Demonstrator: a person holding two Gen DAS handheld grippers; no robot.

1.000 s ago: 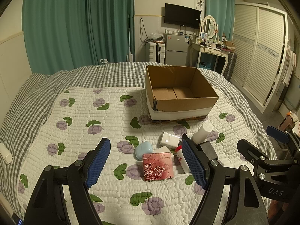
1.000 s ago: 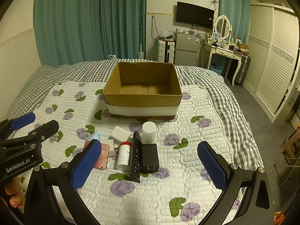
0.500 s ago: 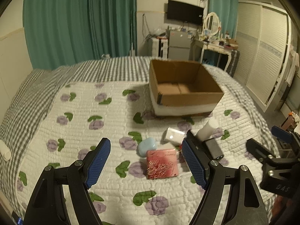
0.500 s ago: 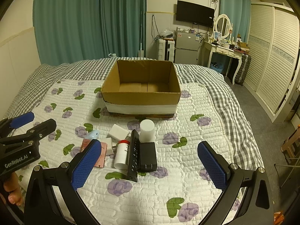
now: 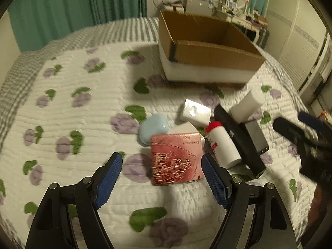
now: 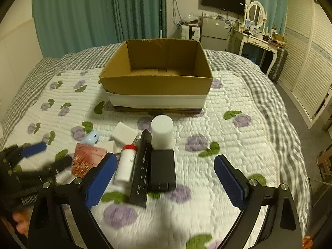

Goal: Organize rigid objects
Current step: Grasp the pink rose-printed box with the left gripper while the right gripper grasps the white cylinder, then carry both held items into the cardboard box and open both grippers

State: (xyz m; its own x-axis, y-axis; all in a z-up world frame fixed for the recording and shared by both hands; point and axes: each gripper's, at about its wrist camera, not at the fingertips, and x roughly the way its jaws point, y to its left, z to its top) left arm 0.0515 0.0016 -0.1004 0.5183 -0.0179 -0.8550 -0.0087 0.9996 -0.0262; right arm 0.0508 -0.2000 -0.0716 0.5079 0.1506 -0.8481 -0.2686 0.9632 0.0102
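Note:
On the flowered quilt lies a pink rose-embossed box (image 5: 176,159), and my left gripper (image 5: 160,157) hangs open just over its near end without touching it. Beside it lie a light blue case (image 5: 152,127), a white box (image 5: 195,112), a red-capped white bottle (image 5: 222,145) and a white cylinder (image 5: 247,105). My right gripper (image 6: 165,158) hovers above a black power strip (image 6: 142,166) and a black adapter (image 6: 162,168). Its jaws are closing, and the pads (image 6: 228,178) stand clear of both.
An open cardboard box (image 6: 155,83) with a white band sits on the bed beyond the pile, with nothing visible inside. Grey checked bedding surrounds the quilt. Teal curtains, a dresser and louvred wardrobe doors line the room. A hand shows at the lower left of the right wrist view.
Both grippers have dropped toward the pile and tilted downward, so the objects look larger. The right jaws stand narrower than before. Nothing on the bed has moved.

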